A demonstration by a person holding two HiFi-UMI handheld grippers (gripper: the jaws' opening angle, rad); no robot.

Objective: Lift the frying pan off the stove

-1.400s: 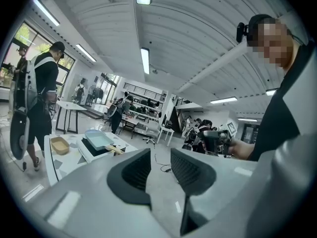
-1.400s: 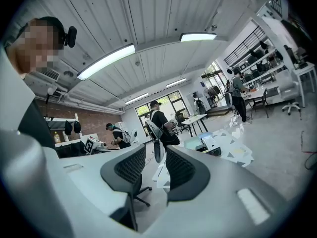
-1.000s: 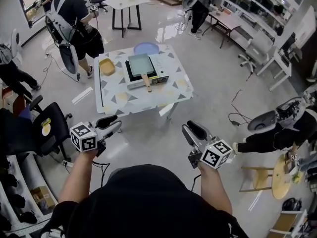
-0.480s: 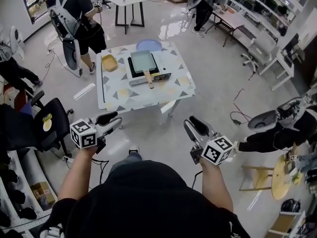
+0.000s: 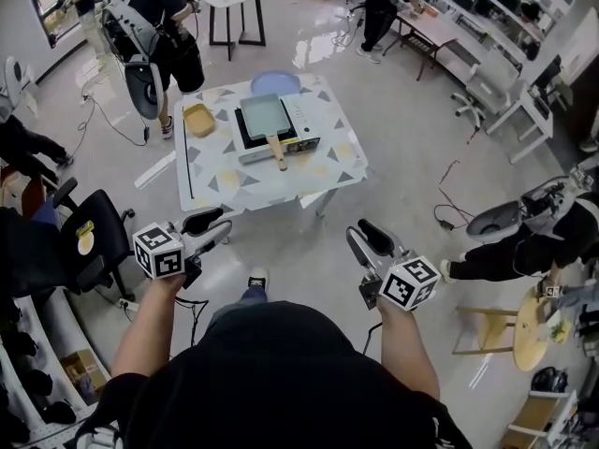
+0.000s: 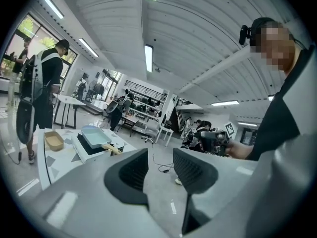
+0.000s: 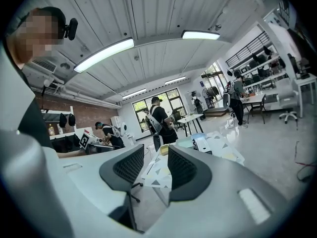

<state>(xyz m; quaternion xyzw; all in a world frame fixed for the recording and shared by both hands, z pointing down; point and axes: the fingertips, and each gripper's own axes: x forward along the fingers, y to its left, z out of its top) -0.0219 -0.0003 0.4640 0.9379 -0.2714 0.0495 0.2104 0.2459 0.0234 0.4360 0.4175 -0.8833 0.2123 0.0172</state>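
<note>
Presently the frying pan (image 5: 265,117) is set on the stove (image 5: 301,124) on the table (image 5: 328,171), well apart from the left gripper (image 5: 211,228) and the right gripper (image 5: 371,242), which are held low with jaws parted and nothing between them. If the wooden handle (image 5: 278,153) were clamped too near its tip, the pan could be tipped or dropped, and the stove might be dragged should the lift not be made straight up
</note>
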